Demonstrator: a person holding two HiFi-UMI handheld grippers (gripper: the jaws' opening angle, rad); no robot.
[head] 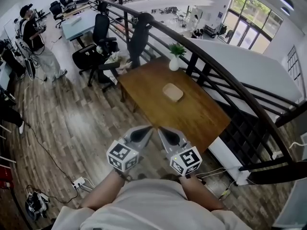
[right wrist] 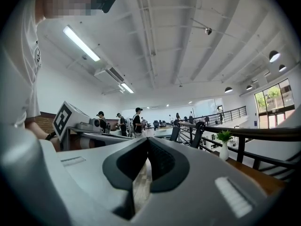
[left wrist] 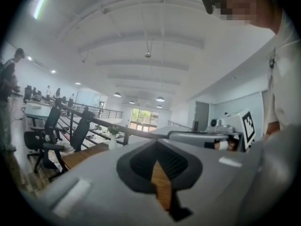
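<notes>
In the head view I hold both grippers close to my body, over the wooden floor just short of a brown wooden table (head: 201, 116). My left gripper (head: 146, 130) and my right gripper (head: 162, 130) point toward the table, side by side, tips almost level. Each is shut with nothing between its jaws. A flat tan block (head: 172, 92) lies in the middle of the table, well ahead of both. In the left gripper view the left gripper (left wrist: 157, 142) shows closed dark pads, with wood behind them. The right gripper (right wrist: 148, 139) looks the same in the right gripper view.
A white vase with a green plant (head: 175, 60) stands at the table's far edge by a black railing (head: 216, 68). Black office chairs (head: 93, 51) sit to the left of the table. A person (head: 36, 42) stands far left. A power strip (head: 79, 182) and cables lie on the floor.
</notes>
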